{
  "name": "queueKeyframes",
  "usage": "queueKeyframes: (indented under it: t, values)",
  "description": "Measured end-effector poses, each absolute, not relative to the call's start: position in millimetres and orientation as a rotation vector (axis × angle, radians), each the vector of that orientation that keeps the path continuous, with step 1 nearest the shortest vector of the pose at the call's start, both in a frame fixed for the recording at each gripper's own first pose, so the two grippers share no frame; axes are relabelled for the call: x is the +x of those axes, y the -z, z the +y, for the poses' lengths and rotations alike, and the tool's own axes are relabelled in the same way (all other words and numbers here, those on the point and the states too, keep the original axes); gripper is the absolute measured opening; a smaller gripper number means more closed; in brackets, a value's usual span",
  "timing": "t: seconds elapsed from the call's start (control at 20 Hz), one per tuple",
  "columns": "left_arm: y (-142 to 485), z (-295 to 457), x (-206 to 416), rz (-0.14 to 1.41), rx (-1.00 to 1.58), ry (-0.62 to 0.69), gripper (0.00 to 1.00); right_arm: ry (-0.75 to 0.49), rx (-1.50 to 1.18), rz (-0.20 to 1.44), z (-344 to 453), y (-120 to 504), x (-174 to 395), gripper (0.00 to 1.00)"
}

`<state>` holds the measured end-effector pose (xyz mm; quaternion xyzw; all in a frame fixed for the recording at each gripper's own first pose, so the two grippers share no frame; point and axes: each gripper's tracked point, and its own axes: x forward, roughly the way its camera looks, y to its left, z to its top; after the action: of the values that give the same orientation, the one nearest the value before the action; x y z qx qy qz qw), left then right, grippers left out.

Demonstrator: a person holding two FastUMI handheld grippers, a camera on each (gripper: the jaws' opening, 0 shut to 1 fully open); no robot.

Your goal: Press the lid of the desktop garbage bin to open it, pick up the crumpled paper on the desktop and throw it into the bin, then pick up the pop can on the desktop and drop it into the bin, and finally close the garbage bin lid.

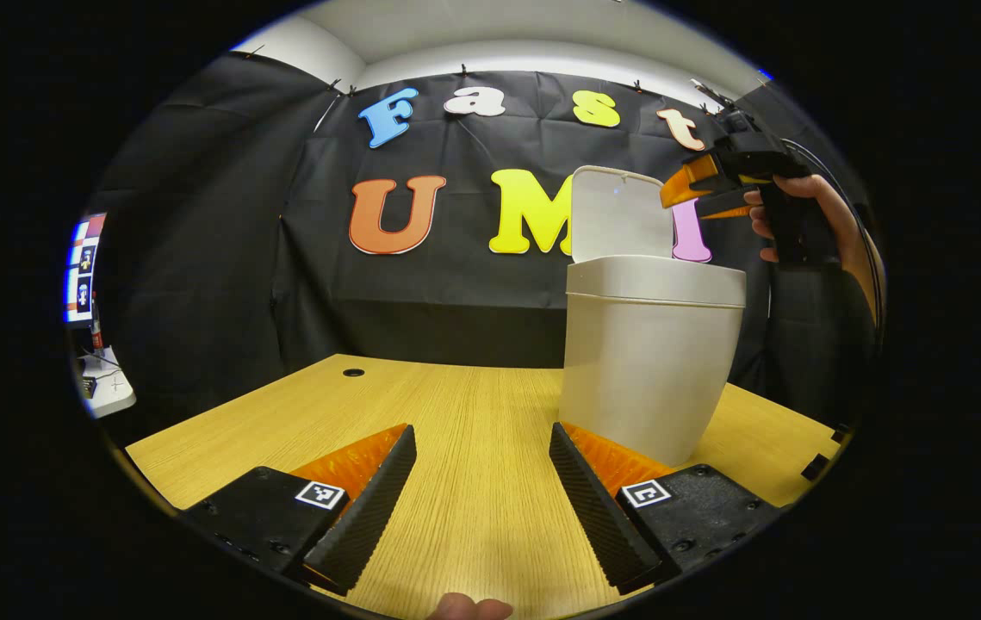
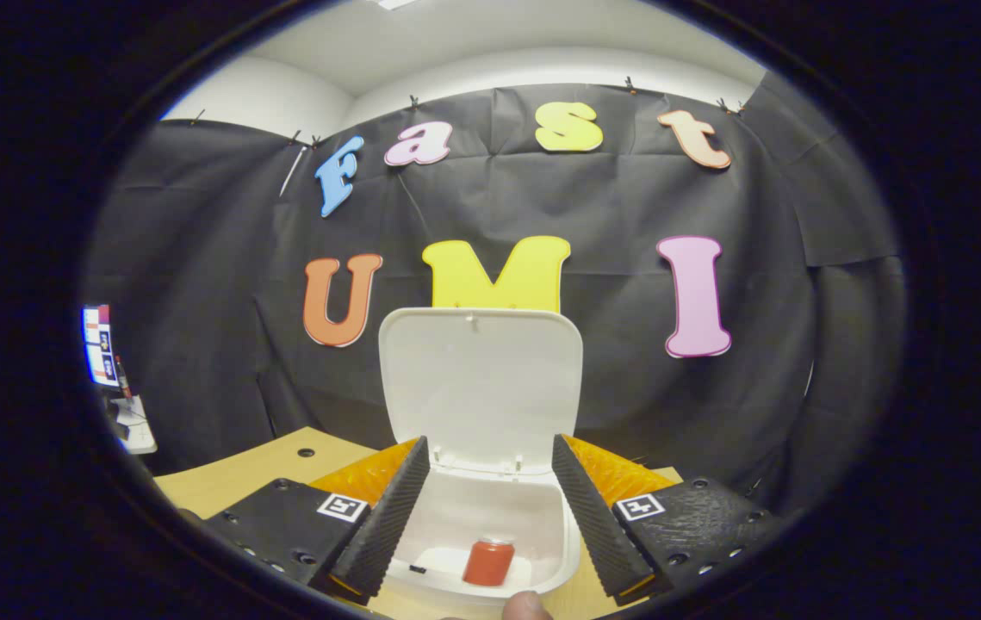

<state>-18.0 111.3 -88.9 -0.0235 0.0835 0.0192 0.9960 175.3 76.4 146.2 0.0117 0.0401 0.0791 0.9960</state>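
Left claw with ribbed finger pads, black mounts with screws and square markers, right claw alike, black handle with cable

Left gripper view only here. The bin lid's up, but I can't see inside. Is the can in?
Observer: Yes. The right gripper view looks down into the garbage bin, and a red pop can sits on its floor, apparently upright.
Operator: Is the right gripper holding anything?
Observer: No. Its fingers are spread apart with nothing between them, and the bin's opening shows through the gap.
Operator: Is the paper in there too?
Observer: Can't tell. The floor beside the can is pale, with a small dark mark left of the can, but I can't make out crumpled paper. The lid stands upright behind the opening, not closed yet.
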Motion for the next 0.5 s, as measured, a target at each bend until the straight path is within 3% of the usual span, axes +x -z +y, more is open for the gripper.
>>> queueKeyframes:
  t: [0.5]
  values:
    - [92, 120, -21, 0.166, -0.034, -0.060, 1.00, -0.174, 0.045, 0.019, 96, -213, 186, 0.94]
